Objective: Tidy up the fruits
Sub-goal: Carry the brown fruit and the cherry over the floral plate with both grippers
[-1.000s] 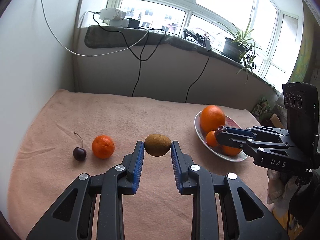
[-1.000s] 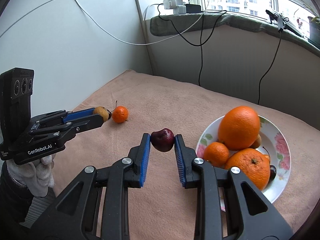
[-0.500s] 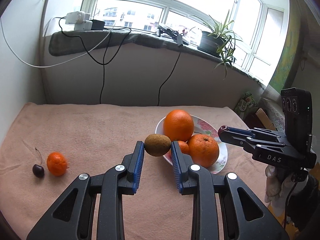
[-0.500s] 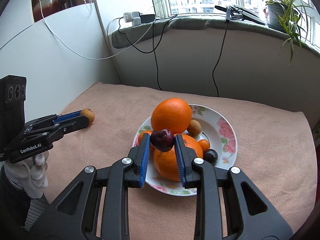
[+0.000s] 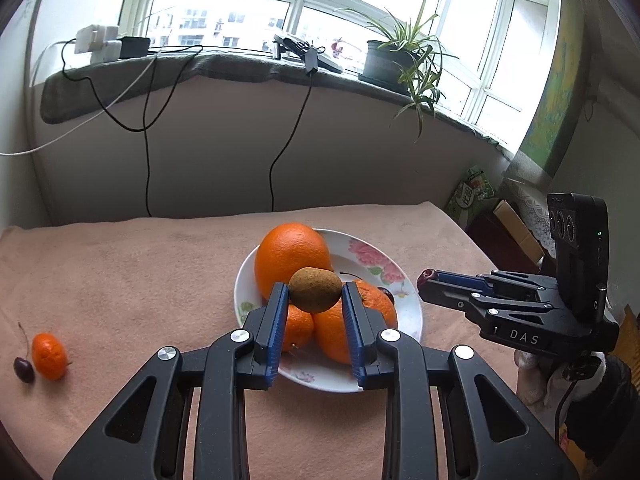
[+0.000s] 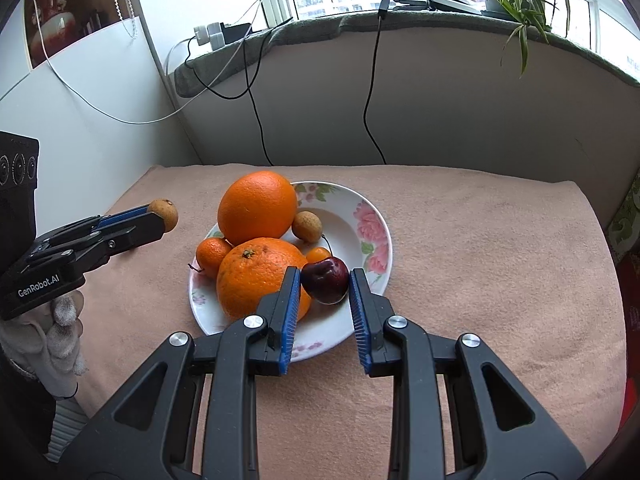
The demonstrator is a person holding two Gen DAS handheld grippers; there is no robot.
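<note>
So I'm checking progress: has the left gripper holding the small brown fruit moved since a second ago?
Yes. The left gripper has carried the small brown fruit rightward, from beside the loose mandarin to over the floral white plate.

A home: potted plant point(image 5: 400, 60) on windowsill (chargers too), blanket-covered bed point(image 5: 140, 280).

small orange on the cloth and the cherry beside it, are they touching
Cannot tell. In the left wrist view the small orange and the cherry sit side by side at the frame's edge, with no clear gap or contact visible; the right wrist view does not show them.
</note>
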